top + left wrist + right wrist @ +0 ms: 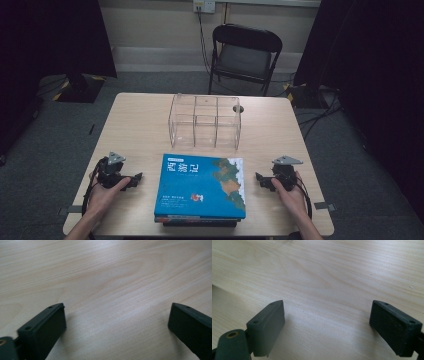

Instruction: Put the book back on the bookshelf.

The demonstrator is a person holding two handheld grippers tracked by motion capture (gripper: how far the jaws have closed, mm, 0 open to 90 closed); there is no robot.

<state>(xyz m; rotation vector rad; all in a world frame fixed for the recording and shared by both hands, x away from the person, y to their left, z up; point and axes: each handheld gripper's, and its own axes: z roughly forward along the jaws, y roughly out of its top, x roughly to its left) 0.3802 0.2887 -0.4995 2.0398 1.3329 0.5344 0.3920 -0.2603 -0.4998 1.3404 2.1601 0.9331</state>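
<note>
A blue book with a map-like cover (pixel 201 186) lies on top of a small stack of books at the front middle of the wooden table (pixel 140 120). Behind it stands a clear plastic organizer with several compartments (pixel 205 121). My left gripper (pixel 134 181) rests on the table left of the books, jaws wide apart, pointing toward them. My right gripper (pixel 260 181) rests on the right side, also pointing at the books. In the left gripper view my left gripper (pixel 117 315) is open over bare wood; in the right gripper view my right gripper (pixel 328 312) is open the same way.
A black folding chair (pixel 244 54) stands beyond the table's far edge. Cables run across the grey floor at the right (pixel 320 112). A small round hole (pixel 238 108) sits in the tabletop near the organizer's back right corner.
</note>
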